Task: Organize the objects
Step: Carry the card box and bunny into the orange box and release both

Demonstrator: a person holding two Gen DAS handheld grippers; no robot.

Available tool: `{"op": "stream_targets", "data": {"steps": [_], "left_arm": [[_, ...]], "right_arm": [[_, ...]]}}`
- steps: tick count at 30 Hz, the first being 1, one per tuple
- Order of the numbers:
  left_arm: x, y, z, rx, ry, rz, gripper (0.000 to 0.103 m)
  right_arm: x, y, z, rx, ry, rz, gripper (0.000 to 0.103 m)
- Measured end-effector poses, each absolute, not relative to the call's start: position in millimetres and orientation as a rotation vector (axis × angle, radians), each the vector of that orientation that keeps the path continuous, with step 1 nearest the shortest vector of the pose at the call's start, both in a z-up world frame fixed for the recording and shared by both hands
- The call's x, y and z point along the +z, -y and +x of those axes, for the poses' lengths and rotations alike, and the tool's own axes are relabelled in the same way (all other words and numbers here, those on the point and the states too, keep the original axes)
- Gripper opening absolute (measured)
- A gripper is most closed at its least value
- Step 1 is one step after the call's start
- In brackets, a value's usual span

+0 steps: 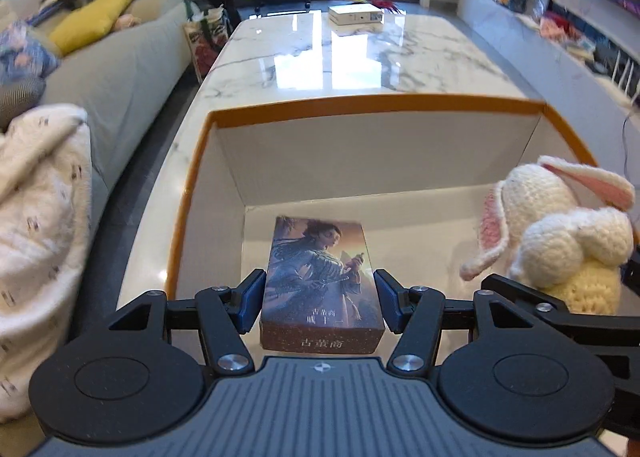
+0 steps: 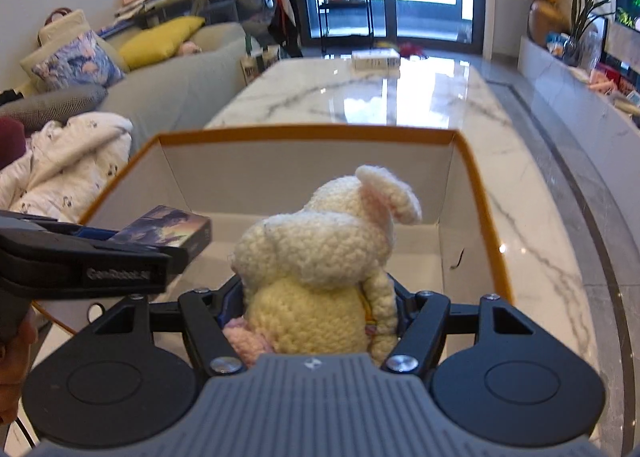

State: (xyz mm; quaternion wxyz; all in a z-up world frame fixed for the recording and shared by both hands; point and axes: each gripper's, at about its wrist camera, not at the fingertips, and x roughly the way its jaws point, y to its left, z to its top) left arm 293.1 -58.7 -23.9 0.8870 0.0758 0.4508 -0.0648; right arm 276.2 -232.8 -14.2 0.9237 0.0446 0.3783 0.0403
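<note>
Step in hand: both held things are being carried over the open orange-rimmed box; judged as the put-down stage of the tidy-up.
Left gripper: fingers pinch a small picture-printed box by its two long sides; a pad lies flat on each side, lid facing up.
Right gripper: fingers pinch a crocheted rabbit toy around its yellow lower body; the pads are mostly hidden by the yarn, head and ears stick out forward.
Where the small box is: held above the white floor of the big box, near its left half, apparently not yet resting on it.
Where the rabbit is: held above the right half of the big box, just beside the left gripper; in the left wrist view the two nearly meet.
Big box: sits on the near end of the marble desk, looks empty inside; a dark mark shows on its right inner wall.
How to do it well: lower each thing until it bears on the box floor before spreading the fingers; keep the small box level so it lands flat; leave a gap between the two grippers so the rabbit's ears do not snag.
Risk: letting go early would make the small box tip or the soft toy roll against it.
Elsewhere: a white carton lies at the far end of the desk, well apart.
</note>
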Motion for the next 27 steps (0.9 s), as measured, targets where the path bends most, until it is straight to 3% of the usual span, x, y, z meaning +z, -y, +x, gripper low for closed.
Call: {"op": "stream_targets", "data": {"steps": [27], "left_arm": [[-50.5,50.3,316.4,-0.245,-1.254,0.083,0.068]], "right_arm": [[-39.8,232.9,310.9,0.075,-1.074,0.107,0.075]]}}
